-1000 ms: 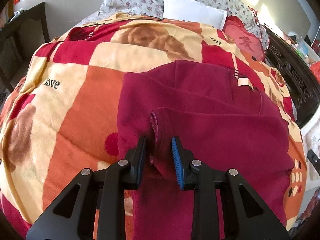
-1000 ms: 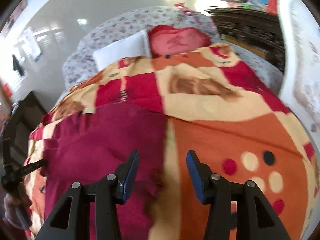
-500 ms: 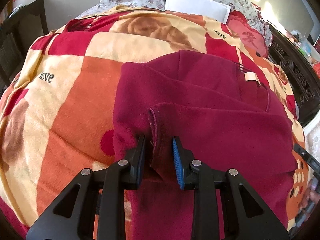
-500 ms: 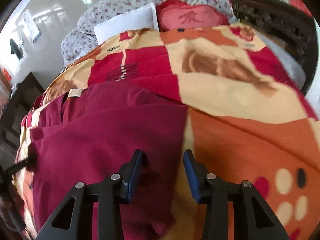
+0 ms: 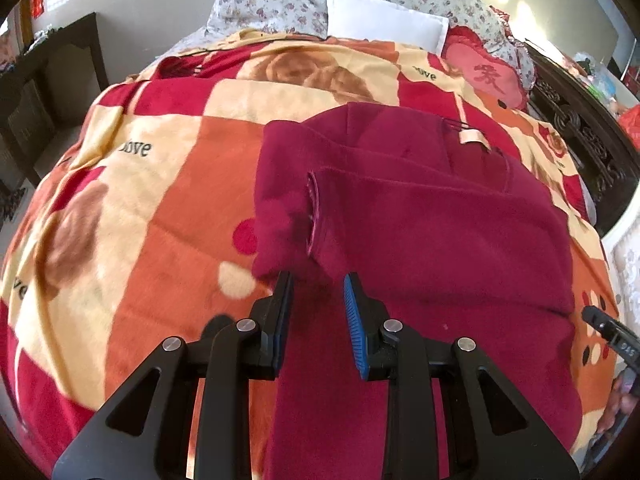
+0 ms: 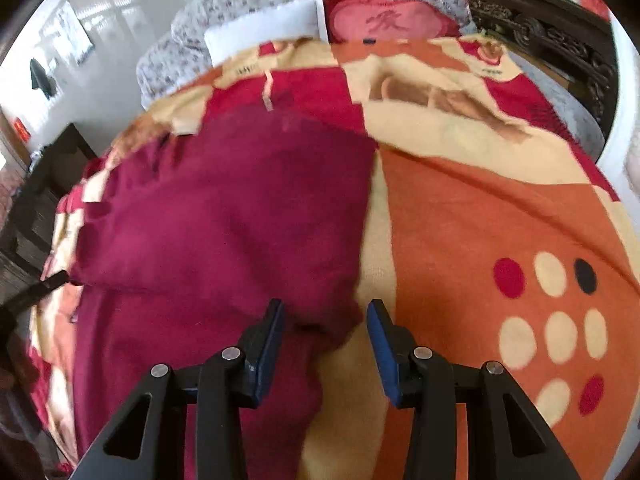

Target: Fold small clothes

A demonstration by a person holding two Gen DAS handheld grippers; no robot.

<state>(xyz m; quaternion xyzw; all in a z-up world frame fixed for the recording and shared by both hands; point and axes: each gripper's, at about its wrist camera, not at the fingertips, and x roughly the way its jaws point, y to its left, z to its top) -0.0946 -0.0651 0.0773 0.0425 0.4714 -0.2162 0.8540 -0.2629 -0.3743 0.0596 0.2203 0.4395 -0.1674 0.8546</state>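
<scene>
A dark red sweater (image 5: 420, 232) lies on the patterned blanket (image 5: 160, 184), its sleeve folded across the body with the cuff (image 5: 312, 212) facing left. My left gripper (image 5: 318, 304) is open just short of the cuff, touching nothing. In the right wrist view the sweater (image 6: 224, 220) fills the left half. My right gripper (image 6: 326, 332) is open over the sweater's right edge, holding nothing. The right gripper's tip (image 5: 608, 332) shows at the right edge of the left wrist view.
White pillow (image 5: 384, 20) and red heart cushion (image 5: 488, 76) lie at the head of the bed, against a floral quilt. Dark carved wooden furniture (image 5: 580, 136) stands right of the bed. A dark chair (image 5: 52, 92) stands on the left.
My left gripper has let go of the sleeve cuff, opened and drawn back. My right gripper has moved in over the sweater's right edge and opened a little wider.
</scene>
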